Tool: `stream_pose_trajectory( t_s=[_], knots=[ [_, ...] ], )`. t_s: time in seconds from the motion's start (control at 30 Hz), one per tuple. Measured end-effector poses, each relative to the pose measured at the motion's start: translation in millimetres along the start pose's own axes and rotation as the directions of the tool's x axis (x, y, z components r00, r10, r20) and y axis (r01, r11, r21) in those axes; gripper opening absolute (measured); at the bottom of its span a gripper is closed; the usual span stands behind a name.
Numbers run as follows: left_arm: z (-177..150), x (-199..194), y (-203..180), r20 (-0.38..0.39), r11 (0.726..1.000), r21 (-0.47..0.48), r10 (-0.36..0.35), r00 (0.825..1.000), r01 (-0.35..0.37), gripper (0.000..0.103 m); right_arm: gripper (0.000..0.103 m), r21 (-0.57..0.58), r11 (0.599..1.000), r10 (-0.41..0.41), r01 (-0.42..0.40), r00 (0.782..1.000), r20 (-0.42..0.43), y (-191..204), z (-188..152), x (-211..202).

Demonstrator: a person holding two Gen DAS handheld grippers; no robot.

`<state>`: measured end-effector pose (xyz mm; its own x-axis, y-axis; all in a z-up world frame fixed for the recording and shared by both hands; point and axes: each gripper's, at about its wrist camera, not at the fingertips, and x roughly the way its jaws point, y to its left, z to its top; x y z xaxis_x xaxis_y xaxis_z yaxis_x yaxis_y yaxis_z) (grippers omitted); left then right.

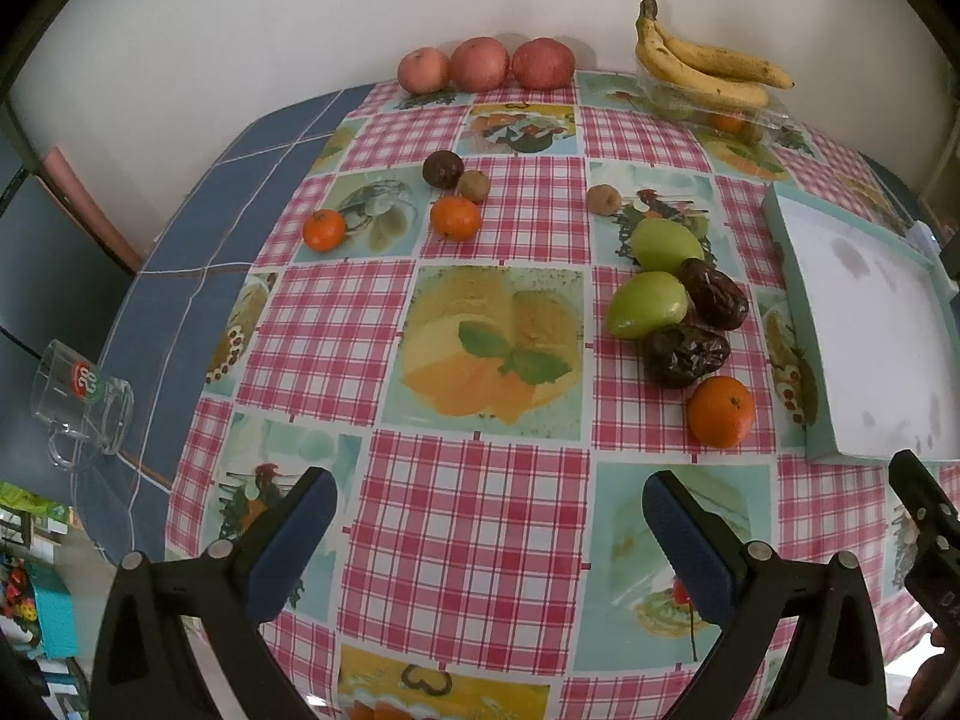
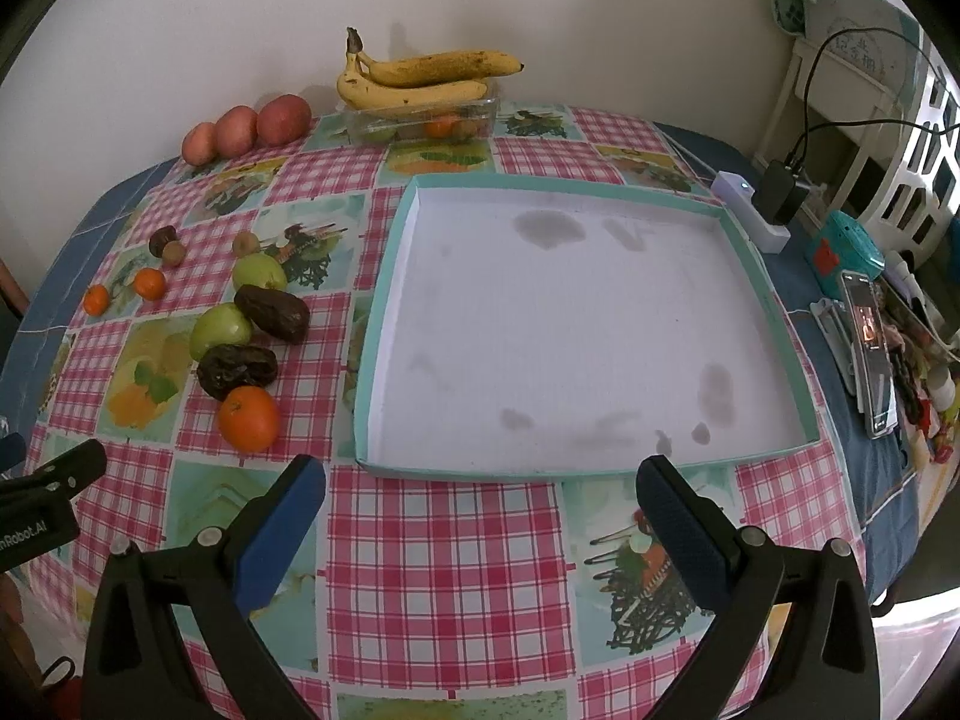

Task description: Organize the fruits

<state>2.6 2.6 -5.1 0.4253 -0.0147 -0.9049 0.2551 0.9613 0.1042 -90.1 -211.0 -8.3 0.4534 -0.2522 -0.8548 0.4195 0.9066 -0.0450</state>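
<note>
Two claws, left (image 1: 489, 531) and right (image 2: 480, 516), gape unladen; ahead of them lie oranges (image 1: 720, 411), green fruits (image 1: 647, 305), wrinkled dark dates (image 1: 686, 355), and a stained white tray (image 2: 570, 324).

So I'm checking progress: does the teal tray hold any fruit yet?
Empty. The teal tray shows only its stained white floor; the nearest orange and the other loose fruit lie on the tablecloth.

3 red apples (image 1: 483, 63), 2 bananas (image 1: 708, 63), 3 loose tangerines (image 1: 720, 411), 2 green fruits (image 1: 647, 304), 2 wrinkled dark fruits (image 1: 685, 355), 1 tray (image 2: 384, 312), 1 glass mug (image 1: 81, 402).
</note>
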Motion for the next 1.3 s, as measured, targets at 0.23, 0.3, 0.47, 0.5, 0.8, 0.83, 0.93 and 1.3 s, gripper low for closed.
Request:
stream_pose_trajectory(
  t_s=[0.23, 0.3, 0.47, 0.5, 0.8, 0.83, 0.93, 1.3],
  knots=[
    [-0.1, 0.1, -0.3, 0.000, 1.000, 0.000, 0.000, 1.000, 0.000, 0.103, 0.103, 0.002, 1.000, 0.002, -0.002, 1.000, 0.001, 0.0, -0.2, -1.0],
    [0.1, 0.1, -0.6, 0.000, 1.000, 0.000, 0.001, 1.000, -0.001, 0.103, 0.103, 0.002, 1.000, 0.002, -0.002, 1.000, 0.001, 0.0, -0.2, -0.9],
    [0.1, 0.0, -1.0, 0.000, 1.000, 0.000, 0.001, 1.000, -0.001, 0.103, 0.103, 0.001, 1.000, 0.002, -0.002, 1.000, 0.001, 0.1, -0.3, -0.6],
    [0.1, -0.1, -1.0, 0.000, 1.000, 0.000, 0.001, 1.000, -0.001, 0.103, 0.103, 0.002, 1.000, 0.002, -0.002, 1.000, 0.001, 0.2, -0.1, -0.8],
    [0.4, -0.2, -1.5, 0.000, 1.000, 0.000, 0.002, 1.000, -0.002, 0.103, 0.103, 0.002, 1.000, 0.003, -0.003, 1.000, 0.001, 0.3, 0.3, -0.3],
    [0.5, -0.3, -1.6, 0.000, 1.000, 0.000, 0.002, 1.000, -0.002, 0.103, 0.103, 0.002, 1.000, 0.003, -0.003, 1.000, 0.000, 0.2, 0.3, -0.3],
    [0.6, -0.3, -1.8, 0.000, 1.000, -0.001, 0.002, 1.000, -0.002, 0.103, 0.103, 0.002, 1.000, 0.003, -0.003, 1.000, 0.000, 0.2, 0.2, -0.5],
    [5.2, 3.2, 0.8, 0.008, 0.999, -0.018, -0.027, 1.000, 0.027, 0.103, 0.103, 0.003, 1.000, 0.003, -0.003, 1.000, 0.000, -0.1, 0.9, -0.5]
  ],
)
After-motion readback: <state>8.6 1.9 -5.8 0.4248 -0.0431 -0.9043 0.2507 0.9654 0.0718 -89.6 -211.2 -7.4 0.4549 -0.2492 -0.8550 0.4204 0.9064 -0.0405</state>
